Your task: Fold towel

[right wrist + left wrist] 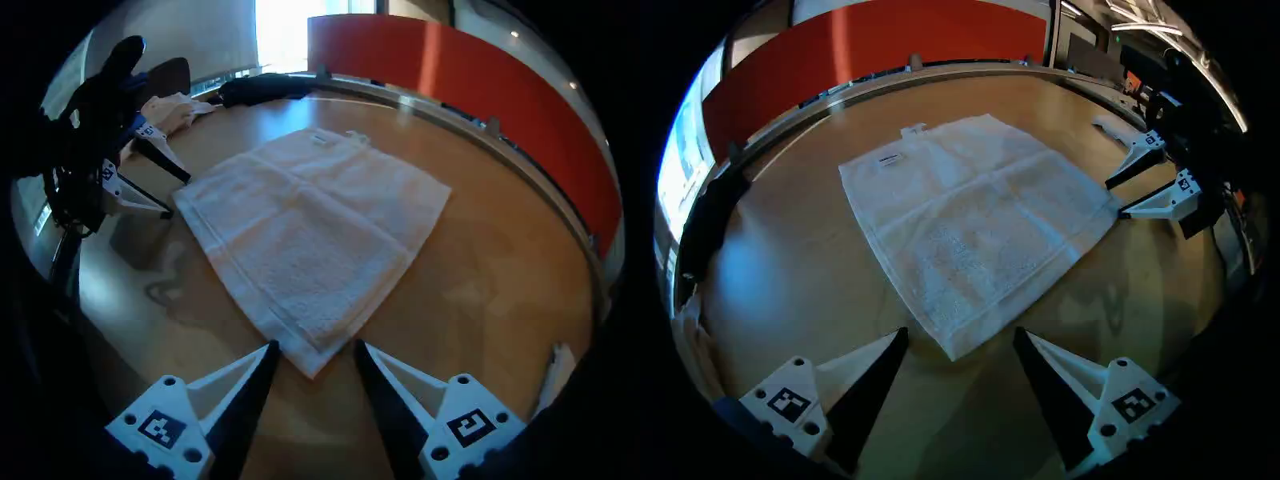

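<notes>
A white towel (976, 220) lies flat on the wooden table, spread as a rough square with fold creases and a small label near its far edge. In the left gripper view my left gripper (960, 344) stands open just short of the towel's near corner. The right gripper (1118, 200) appears at the right, open, its fingertips at the towel's right corner. In the right gripper view the same towel (312, 228) points a corner between my right gripper's (316, 356) open fingers. The left gripper (176, 196) is at the towel's left corner, open.
A curved table rim (512, 168) runs along the far side, with an orange wall panel (880, 40) behind it. A crumpled light cloth (172, 112) and a dark object (260, 86) lie at the far table edge. Another pale cloth (560, 364) sits at the right.
</notes>
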A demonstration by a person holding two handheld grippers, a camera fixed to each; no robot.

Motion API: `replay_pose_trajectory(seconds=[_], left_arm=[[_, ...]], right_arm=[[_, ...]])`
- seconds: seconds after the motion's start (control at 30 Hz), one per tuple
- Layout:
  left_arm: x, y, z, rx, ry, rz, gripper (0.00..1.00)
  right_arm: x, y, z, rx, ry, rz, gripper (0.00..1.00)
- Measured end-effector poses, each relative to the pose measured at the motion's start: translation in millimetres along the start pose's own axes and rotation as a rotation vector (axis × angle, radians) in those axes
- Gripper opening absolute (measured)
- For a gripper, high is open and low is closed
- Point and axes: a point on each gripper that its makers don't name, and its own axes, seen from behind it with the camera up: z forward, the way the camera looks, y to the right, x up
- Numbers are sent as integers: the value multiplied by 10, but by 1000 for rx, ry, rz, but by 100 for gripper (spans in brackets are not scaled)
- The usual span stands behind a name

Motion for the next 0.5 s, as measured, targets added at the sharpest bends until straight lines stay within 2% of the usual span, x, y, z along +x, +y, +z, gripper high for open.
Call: replay_pose_trajectory(seconds=[0.2, 0.43, 0.5], left_arm=[[-1, -2, 9, 20, -5, -2, 88], [-1, 22, 13, 26, -9, -9, 75], [-2, 24, 14, 27, -13, -11, 71]], right_arm=[[-6, -35, -2, 4, 2, 1, 54], [-10, -25, -4, -2, -2, 15, 43], [-7, -22, -2, -4, -4, 16, 37]])
